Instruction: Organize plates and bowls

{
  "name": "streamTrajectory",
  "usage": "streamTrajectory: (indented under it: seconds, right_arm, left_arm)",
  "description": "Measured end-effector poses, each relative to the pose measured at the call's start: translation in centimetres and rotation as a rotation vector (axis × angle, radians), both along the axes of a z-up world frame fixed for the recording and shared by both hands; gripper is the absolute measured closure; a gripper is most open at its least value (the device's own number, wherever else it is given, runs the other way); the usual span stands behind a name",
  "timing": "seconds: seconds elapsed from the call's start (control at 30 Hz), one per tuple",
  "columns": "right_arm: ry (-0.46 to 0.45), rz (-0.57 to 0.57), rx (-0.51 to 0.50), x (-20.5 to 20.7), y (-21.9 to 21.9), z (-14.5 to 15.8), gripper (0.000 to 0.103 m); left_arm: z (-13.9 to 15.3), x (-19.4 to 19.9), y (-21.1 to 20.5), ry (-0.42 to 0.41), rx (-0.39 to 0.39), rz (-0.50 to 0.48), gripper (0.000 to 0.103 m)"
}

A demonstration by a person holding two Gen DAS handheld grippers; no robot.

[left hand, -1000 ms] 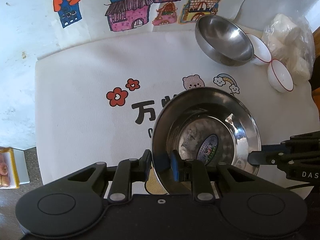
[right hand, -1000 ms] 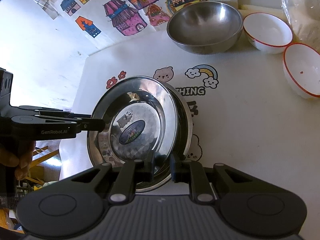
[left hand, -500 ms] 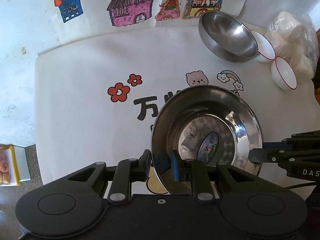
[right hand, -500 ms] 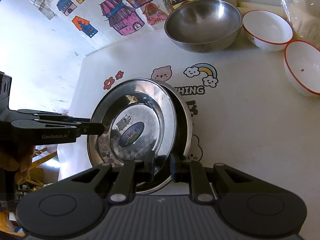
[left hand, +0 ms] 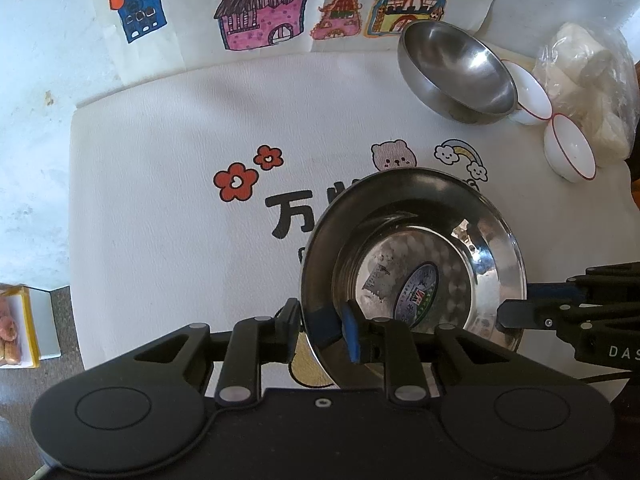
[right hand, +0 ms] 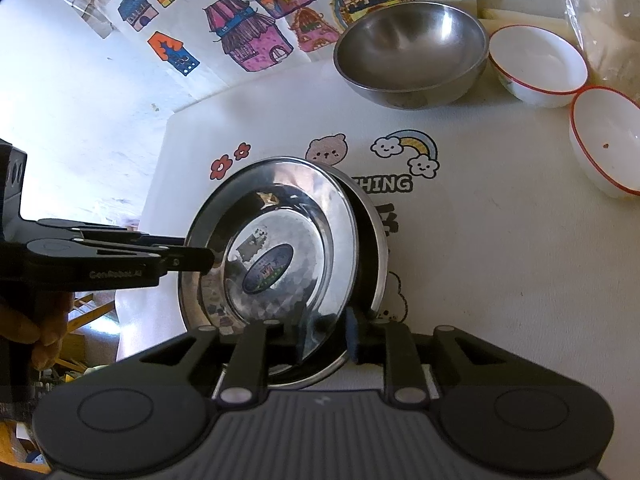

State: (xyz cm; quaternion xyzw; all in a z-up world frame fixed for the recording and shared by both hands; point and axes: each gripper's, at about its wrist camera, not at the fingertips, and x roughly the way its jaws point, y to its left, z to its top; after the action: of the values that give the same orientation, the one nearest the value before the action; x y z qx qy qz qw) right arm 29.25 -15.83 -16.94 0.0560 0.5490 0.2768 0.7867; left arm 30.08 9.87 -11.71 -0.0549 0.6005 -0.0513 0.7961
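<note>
A shiny steel plate with a sticker in its middle is held tilted above the white mat. My left gripper is shut on its near rim. My right gripper is shut on the opposite rim of the same plate. In the right wrist view a second steel plate shows close behind it, lower on the mat. A large steel bowl stands at the back right, also in the right wrist view. Two white red-rimmed bowls stand beside it.
The white printed mat covers the table. Drawings of houses lie behind it. A clear bag of white lumps sits at the far right. A small box lies off the mat's left edge.
The held plate has risen a little with both grippers, and the bowls at the back look farther away. Both grips stay the same.
</note>
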Motion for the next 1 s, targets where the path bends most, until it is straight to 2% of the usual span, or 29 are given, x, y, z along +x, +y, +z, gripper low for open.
streamTrajectory:
  seconds: [0.13,0.3,0.63,0.7,0.83,0.87,1.0]
  right_arm:
    - [-0.002,0.002,-0.001,0.1,0.1,0.2,0.074]
    - [-0.013,0.012,0.000,0.1,0.4,0.5,0.062]
    - [-0.030,0.009,0.008,0.0,-0.1,1.1,0.055]
    - [-0.032,0.006,0.009,0.0,-0.2,1.1,0.053]
    - [-0.041,-0.009,0.018,-0.1,-1.0,1.4,0.047]
    - [-0.044,-0.015,0.020,-0.2,-1.2,1.5,0.045]
    - [-0.052,-0.042,0.028,-0.2,-2.3,1.9,0.029]
  left_arm:
    - [-0.1,-0.1,-0.1,0.002,0.001,0.003,0.075]
    - [-0.1,-0.3,-0.4,0.000,0.005,0.013,0.075]
    - [0.2,-0.9,-0.5,-0.007,0.008,0.036,0.062]
    - [0.3,-1.1,-0.6,-0.011,0.013,0.042,0.058]
    - [1.0,-1.2,-0.7,-0.033,0.038,0.063,0.033]
    - [1.3,-1.2,-0.8,-0.042,0.051,0.070,0.026]
    - [2.0,-0.8,-1.1,-0.064,0.101,0.093,0.011]
